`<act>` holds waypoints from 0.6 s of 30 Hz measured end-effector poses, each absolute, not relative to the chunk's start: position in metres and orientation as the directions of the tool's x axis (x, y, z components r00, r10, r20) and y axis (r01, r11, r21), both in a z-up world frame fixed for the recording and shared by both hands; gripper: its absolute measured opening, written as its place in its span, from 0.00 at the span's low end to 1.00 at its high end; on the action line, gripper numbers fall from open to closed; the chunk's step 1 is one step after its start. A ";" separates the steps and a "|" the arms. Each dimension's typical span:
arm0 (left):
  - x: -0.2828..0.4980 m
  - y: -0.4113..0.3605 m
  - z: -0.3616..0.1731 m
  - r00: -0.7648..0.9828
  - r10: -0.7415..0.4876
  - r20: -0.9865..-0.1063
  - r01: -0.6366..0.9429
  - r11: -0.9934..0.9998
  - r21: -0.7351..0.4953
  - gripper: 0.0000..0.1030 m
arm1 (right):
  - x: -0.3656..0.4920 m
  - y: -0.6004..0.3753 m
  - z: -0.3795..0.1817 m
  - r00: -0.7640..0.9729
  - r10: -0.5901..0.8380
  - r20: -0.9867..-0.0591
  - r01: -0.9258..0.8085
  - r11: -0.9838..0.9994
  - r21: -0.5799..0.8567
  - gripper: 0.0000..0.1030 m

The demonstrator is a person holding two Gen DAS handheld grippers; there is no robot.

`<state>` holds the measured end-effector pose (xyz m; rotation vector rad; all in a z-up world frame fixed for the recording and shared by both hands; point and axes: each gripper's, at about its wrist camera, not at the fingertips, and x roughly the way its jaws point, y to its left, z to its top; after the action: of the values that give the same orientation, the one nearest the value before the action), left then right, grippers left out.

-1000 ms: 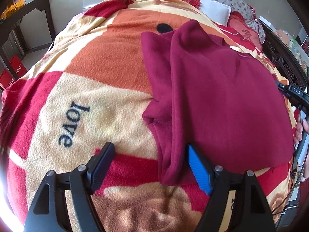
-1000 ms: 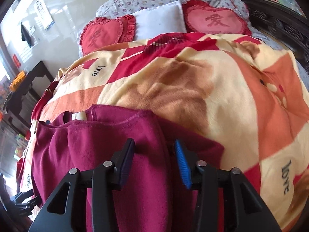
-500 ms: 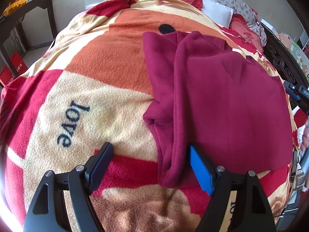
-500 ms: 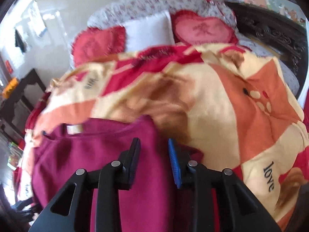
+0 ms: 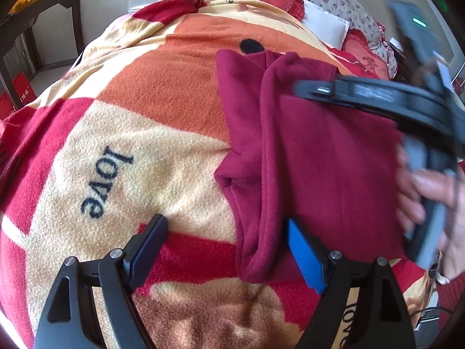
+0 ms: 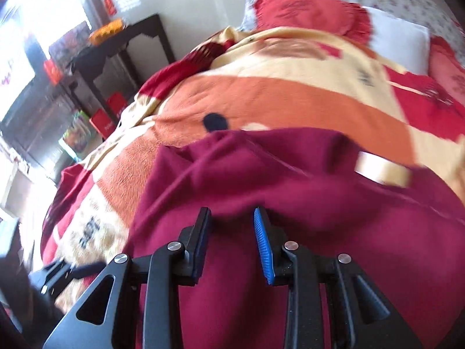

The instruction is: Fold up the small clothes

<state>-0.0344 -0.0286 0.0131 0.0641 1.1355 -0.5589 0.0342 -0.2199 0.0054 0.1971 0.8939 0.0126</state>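
Observation:
A maroon garment lies partly folded on an orange, red and cream blanket, its left side folded over along a thick edge. My left gripper is wide open just above the blanket, straddling the garment's near left corner. My right gripper hovers over the garment, its fingers apart with nothing between them. The right gripper also shows in the left wrist view, held by a hand over the garment's right side. A white label shows near the garment's far edge.
Red heart cushions and a white pillow lie at the head of the bed. A dark side table with red boxes stands to the left of the bed, with cluttered shelves beyond it.
My right gripper swung left across the garment and opened a little wider; it now looms in the left wrist view. My left gripper has barely moved.

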 end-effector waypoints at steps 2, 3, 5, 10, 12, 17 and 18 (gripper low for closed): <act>-0.035 -0.025 0.012 0.299 -0.403 -0.865 0.457 0.856 -0.242 0.85 | 0.051 -0.212 -0.001 0.620 0.067 -0.782 0.066 0.988 0.137 0.12; -0.035 -0.023 0.012 0.299 -0.412 -0.861 0.460 0.853 -0.248 0.85 | 0.058 -0.210 -0.003 0.615 0.062 -0.786 0.061 0.990 0.125 0.12; -0.034 -0.017 0.012 0.296 -0.426 -0.855 0.461 0.847 -0.263 0.86 | 0.075 -0.207 -0.010 0.597 0.041 -0.801 0.082 0.990 0.112 0.12; -0.031 0.000 0.011 0.280 -0.455 -0.845 0.457 0.837 -0.300 0.86 | 0.083 -0.208 0.004 0.593 0.052 -0.804 0.114 0.982 0.147 0.12; -0.031 0.003 0.011 0.282 -0.459 -0.842 0.457 0.836 -0.302 0.86 | 0.075 -0.211 0.012 0.608 0.125 -0.784 0.111 0.965 0.240 0.14; -0.030 0.011 0.011 0.288 -0.462 -0.839 0.456 0.836 -0.304 0.87 | 0.084 -0.180 0.004 0.509 0.210 -0.835 0.047 0.961 0.271 0.33; -0.030 0.012 0.011 0.288 -0.464 -0.838 0.455 0.836 -0.307 0.87 | 0.087 -0.170 0.000 0.488 0.186 -0.853 0.040 0.971 0.235 0.37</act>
<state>-0.0299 0.0120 0.0114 -0.0093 1.1220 -0.6138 0.0870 -0.1699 -0.0002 0.2362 1.0600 0.0899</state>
